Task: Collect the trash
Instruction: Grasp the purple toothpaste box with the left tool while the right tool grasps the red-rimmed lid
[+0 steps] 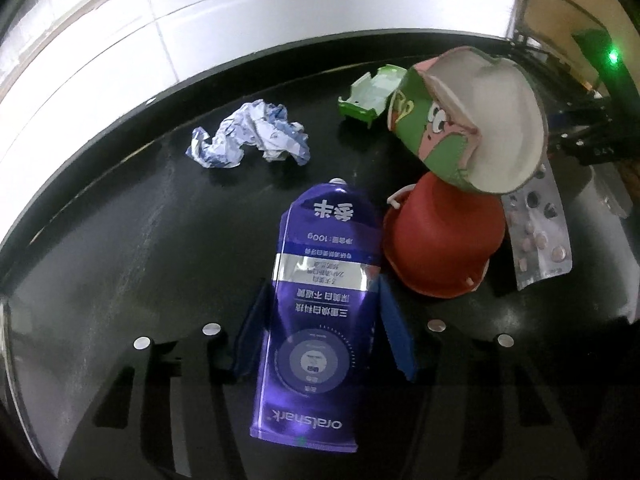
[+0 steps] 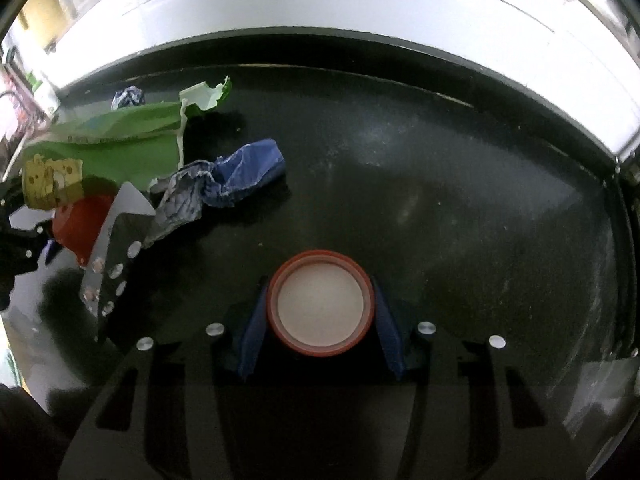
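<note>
My left gripper (image 1: 320,320) is shut on a purple toothpaste tube (image 1: 316,312), its blue pads pressing both sides. Beyond it lie a red cup (image 1: 440,240) on its side, a crushed green and pink paper cup (image 1: 468,120), a pill blister (image 1: 536,232), a crumpled white and blue wrapper (image 1: 252,136) and a torn green carton piece (image 1: 372,92). My right gripper (image 2: 320,312) is shut on a red-rimmed round cup (image 2: 322,306), seen from above. To its left are the green paper cup (image 2: 120,140), a blue crumpled cloth (image 2: 240,176), the blister (image 2: 116,248) and the red cup (image 2: 84,220).
Everything sits on a black table (image 2: 440,200) whose far edge meets a white wall (image 2: 360,8). A dark device with a green light (image 1: 600,60) stands at the far right in the left wrist view.
</note>
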`<state>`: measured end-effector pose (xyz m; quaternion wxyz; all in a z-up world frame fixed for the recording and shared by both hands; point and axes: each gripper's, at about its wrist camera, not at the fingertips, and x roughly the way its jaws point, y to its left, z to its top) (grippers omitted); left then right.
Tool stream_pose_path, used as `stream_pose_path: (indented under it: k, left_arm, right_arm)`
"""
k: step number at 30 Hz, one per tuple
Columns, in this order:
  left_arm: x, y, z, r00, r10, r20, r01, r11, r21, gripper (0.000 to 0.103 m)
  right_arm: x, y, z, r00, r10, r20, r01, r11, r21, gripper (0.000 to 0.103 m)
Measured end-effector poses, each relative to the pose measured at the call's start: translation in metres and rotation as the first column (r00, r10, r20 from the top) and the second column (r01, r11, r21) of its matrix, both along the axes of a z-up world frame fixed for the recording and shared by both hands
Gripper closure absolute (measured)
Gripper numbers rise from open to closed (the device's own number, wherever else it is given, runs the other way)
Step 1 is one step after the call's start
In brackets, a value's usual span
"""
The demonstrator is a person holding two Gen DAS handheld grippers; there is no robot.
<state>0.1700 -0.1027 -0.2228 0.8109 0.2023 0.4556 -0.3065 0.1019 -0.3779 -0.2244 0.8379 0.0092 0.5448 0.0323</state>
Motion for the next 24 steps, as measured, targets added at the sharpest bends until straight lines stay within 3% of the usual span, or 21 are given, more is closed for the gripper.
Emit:
stream_pose_path:
  k: [8,16,24]
  left_arm:
    - [-0.009,0.020,0.025,0.991,0.134,0.010,-0.134,0.991,-0.025,0.051]
    - [-0.044,0.035,0.066,0.955,0.296,-0.005,-0.295,0.953,-0.068,0.051]
    - [-0.082,0.035,0.088,0.937,0.348,0.026,-0.345,0.935,-0.077,0.051]
  right_arm:
    - [-0.008,0.003,0.028,0.999,-0.006,0.041,0.007,1.000,-0.011,0.054]
    - [-0.027,0.026,0.075,0.992,0.045,0.116,-0.045,0.999,-0.003,0.054]
    - [-0.046,0.046,0.106,0.979,0.109,0.173,-0.111,0.994,0.003,0.054]
